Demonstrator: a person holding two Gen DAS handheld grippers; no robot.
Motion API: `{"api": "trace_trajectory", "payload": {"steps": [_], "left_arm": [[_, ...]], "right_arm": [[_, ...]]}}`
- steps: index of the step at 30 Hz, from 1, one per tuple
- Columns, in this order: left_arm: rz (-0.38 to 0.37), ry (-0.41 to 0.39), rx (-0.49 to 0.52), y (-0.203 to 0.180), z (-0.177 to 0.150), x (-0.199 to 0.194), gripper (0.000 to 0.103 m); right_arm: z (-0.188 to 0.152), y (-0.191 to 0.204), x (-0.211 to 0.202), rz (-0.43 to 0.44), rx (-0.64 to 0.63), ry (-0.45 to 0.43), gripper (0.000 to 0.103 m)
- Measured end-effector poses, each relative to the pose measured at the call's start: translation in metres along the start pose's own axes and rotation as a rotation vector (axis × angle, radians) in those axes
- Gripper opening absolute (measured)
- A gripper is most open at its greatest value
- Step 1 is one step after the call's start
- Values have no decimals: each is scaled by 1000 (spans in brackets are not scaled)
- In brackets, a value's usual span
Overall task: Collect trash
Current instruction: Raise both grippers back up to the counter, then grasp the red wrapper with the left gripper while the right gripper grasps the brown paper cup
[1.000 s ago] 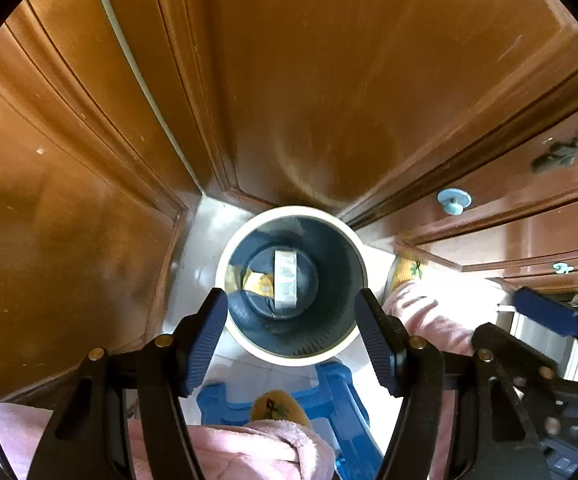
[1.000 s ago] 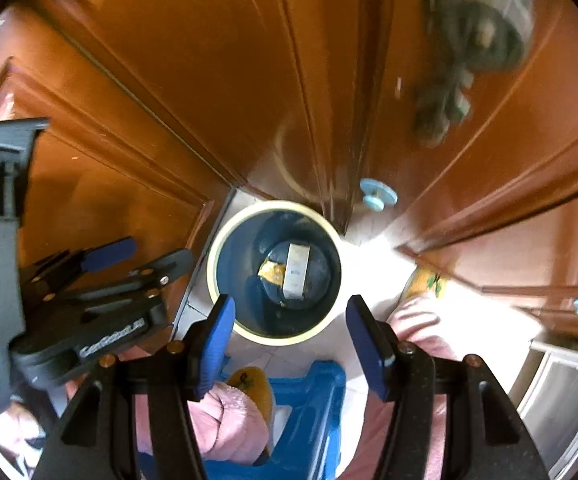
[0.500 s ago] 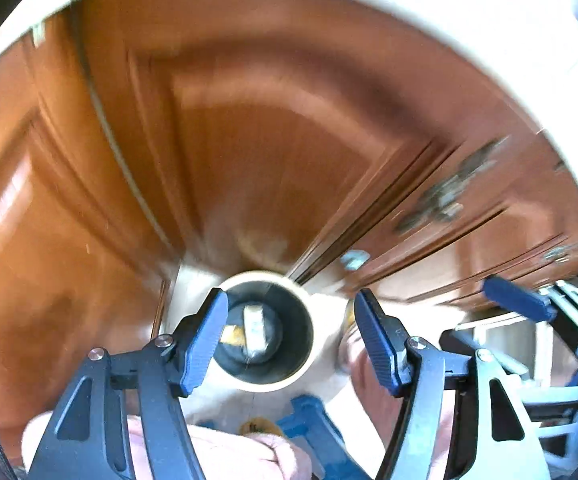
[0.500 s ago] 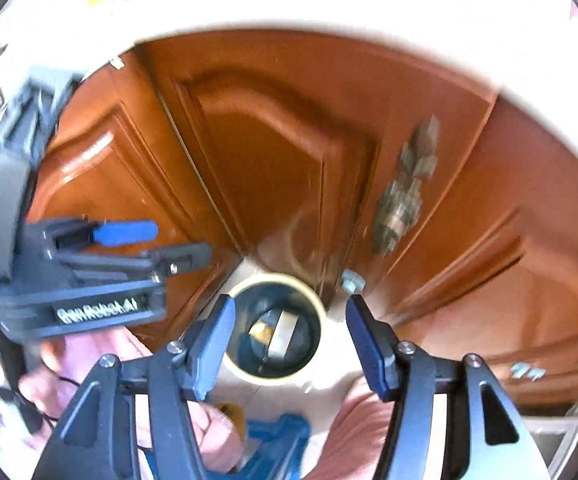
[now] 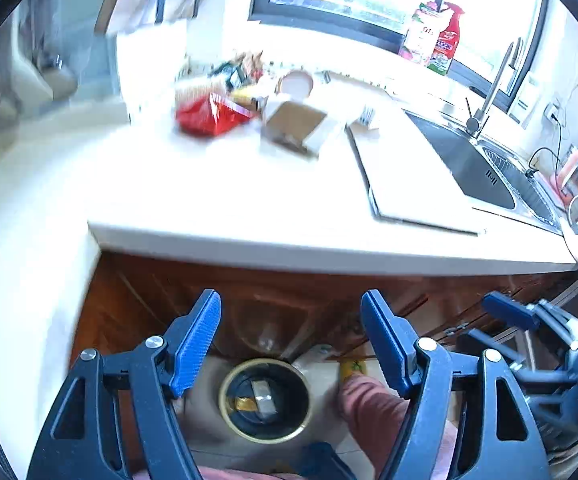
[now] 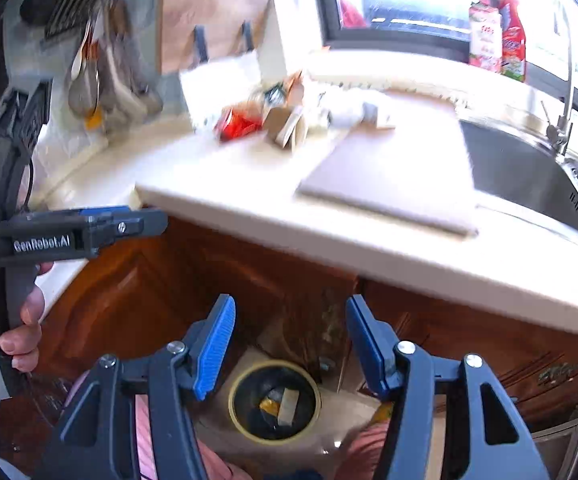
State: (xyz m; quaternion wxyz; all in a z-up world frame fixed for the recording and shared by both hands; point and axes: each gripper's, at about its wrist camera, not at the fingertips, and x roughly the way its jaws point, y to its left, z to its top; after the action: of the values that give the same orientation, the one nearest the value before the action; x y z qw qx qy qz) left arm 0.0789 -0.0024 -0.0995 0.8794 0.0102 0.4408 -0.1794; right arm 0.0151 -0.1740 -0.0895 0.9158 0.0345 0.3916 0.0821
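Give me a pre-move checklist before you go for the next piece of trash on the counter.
1. Left gripper empty, jaws apart and just opened further: ok.
2. Right gripper empty, jaws apart: ok.
3. Trash left on the counter: red wrapper and cardboard box in a pile: ok.
4. Bin on the floor below, open, scraps already inside: ok.
5. Path to the pile, bare counter in front of it: ok.
6. Exact edges of each item, picture blurred: cannot tell.
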Motion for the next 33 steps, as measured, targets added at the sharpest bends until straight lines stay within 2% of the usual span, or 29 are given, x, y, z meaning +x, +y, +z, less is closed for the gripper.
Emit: {"api": "trace_trajectory", "payload": {"steps": [7,11,15,19,24,29,32,33], "left_arm": [[73,-17,58,-6,55,-11,71],[86,-3,61,2,92,-2,71],[105,26,35,19,121,14,71],[92,69,-40,44,145,43,71],[88,93,-111,74,164,74,71],[72,127,-122,90,176,97,71],[60,144,-114,92,180,107,71],[57,148,-108,92,182,110,71]], "right_arm": [[57,-20,2,-21,1,-12,58],[87,-32,26,8,32,22,58],[116,-36,57,48,67,62,59],[142,-33,91,66,67,95,59],[166,-25,134,70,54,135,59],[176,-18,175,99,42,216,59],[175,-15,189,103,28,236,58],[174,-14,190,109,23,231,52]]}}
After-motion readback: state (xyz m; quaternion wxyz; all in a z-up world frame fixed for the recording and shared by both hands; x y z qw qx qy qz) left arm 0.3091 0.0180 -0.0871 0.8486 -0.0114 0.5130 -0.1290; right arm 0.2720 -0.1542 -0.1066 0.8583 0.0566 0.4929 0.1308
